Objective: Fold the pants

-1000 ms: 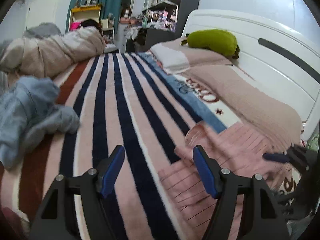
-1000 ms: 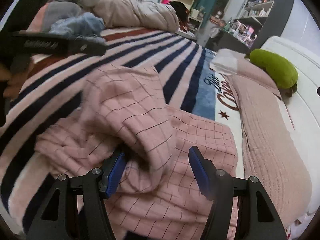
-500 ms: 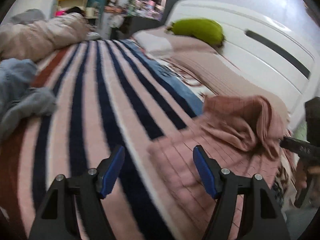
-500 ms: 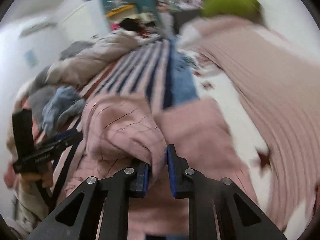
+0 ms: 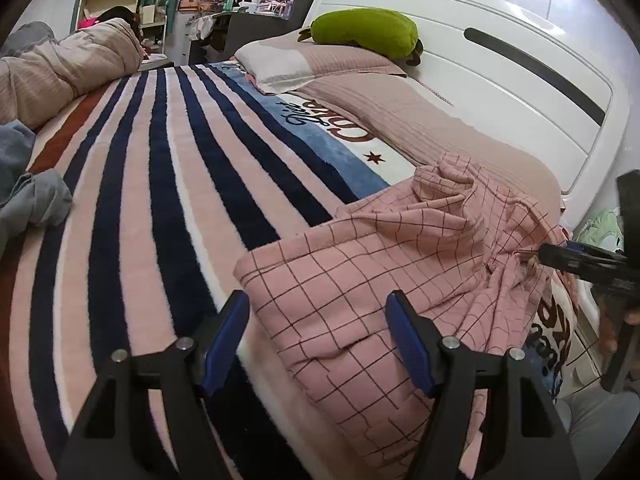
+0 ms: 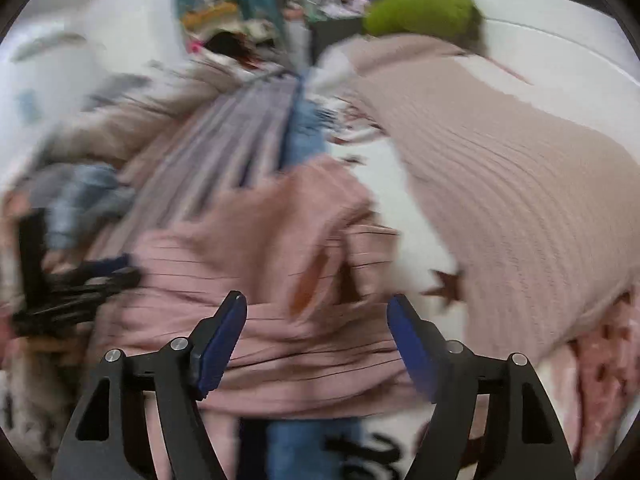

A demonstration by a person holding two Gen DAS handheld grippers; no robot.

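In the left wrist view, the pink checked pants (image 5: 400, 248) lie rumpled on the striped blanket (image 5: 160, 200) of the bed, below a green plush (image 5: 364, 32) on the pillow, and the left hand-held gripper (image 5: 318, 332) hovers spread wide over their near edge, grasping nothing. The right wrist view is motion-blurred: the right hand-held gripper (image 6: 316, 334) stands released and wide above the bunched pants (image 6: 280, 240), with the beige quilt (image 6: 520, 184) to its right.

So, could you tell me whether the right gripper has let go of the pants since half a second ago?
Yes: the right gripper was shut on the pants and is now open.
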